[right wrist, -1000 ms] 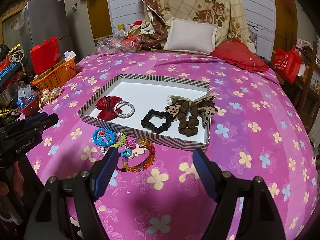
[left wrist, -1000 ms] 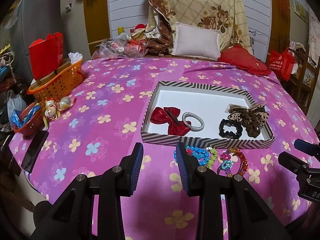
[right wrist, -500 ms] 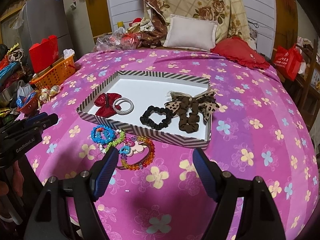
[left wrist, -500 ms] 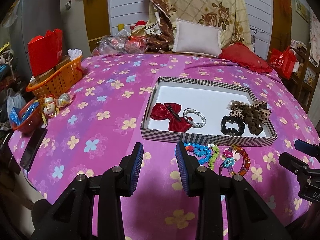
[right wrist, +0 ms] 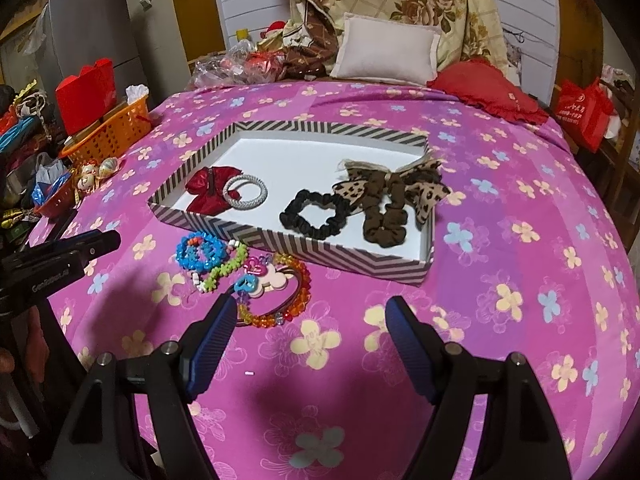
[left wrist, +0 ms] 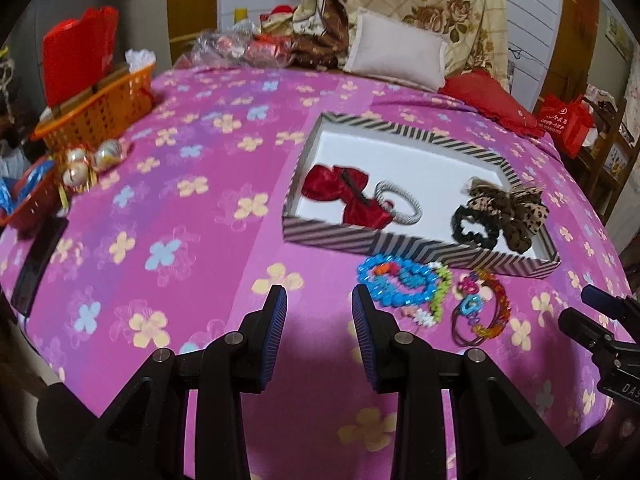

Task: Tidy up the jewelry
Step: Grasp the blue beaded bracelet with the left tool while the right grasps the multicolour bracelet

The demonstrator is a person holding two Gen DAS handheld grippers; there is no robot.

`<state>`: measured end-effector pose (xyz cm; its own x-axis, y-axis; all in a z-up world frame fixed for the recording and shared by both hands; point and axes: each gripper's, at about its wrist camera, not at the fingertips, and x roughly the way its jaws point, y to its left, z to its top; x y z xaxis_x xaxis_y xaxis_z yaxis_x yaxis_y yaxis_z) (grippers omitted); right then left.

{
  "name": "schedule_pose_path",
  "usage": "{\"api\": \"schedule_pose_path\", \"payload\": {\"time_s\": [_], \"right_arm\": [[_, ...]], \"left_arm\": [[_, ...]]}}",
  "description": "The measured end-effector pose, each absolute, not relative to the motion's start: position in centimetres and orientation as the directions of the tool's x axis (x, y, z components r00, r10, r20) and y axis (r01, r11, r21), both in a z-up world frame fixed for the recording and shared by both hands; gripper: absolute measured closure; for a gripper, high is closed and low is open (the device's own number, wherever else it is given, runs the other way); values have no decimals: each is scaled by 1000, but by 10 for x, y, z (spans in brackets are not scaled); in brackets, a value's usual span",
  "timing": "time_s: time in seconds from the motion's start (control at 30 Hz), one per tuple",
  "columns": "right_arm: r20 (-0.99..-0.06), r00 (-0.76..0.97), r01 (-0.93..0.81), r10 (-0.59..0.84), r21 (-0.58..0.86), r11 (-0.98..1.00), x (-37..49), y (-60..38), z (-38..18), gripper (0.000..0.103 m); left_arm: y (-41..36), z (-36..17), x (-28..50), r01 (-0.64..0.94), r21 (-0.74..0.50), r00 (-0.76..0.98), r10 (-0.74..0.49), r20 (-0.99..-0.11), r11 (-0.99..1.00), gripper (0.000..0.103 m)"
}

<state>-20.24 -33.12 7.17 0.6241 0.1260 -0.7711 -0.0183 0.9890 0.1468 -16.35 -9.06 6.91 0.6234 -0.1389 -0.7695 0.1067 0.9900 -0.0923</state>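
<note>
Striped box (right wrist: 304,249) on the bed's pink floral cover (right wrist: 500,264); already inside: red bow (right wrist: 208,196), silver ring (right wrist: 245,194), black scrunchie (right wrist: 314,214), leopard bow (right wrist: 394,200).
Outside, just in front of box's near wall — blue bead bracelet (left wrist: 394,282), green-white bead strand (left wrist: 438,294), orange bead bracelet with heart charms (right wrist: 276,292), all touching or overlapping.
Left hand-held gripper (left wrist: 319,308): narrow gap, nothing between pads, poised over cover just left of blue bracelet.
Right hand-held gripper (right wrist: 308,320): spread wide, empty, near side of orange bracelet, one finger (right wrist: 218,322) close to its rim.

Risks, judged:
- Pile tangled — lifting one piece likely to drag a neighbour, then drop it short of box.
- Soft cover: pads pressed low may pinch fabric with the beads.
- Round beads may slip out of a narrow pinch.
- Box wall close behind pile; a low carry could nudge box or snag the strand on its edge.
- Both tools near same cluster — collision possible.
</note>
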Motion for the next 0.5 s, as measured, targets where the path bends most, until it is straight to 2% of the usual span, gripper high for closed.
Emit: {"api": "schedule_pose_path", "payload": {"time_s": [0.17,0.23,0.3,0.5], "right_arm": [[-775,607,-51,175,181,982,-195,-327,57,25],[-784,594,-67,182,177,982,-188,-322,49,39],[-790,584,-76,183,172,982,-183,-319,44,46],[-788,571,-142,229,180,973,-171,-301,39,49]], "left_arm": [[-74,58,-156,86,-115,600,-144,-787,990,92],[-70,56,-154,79,-119,595,-143,-791,990,92],[-68,54,-151,73,-122,589,-142,-795,990,92],[-73,47,-141,84,-119,568,-146,-810,989,92]]}}
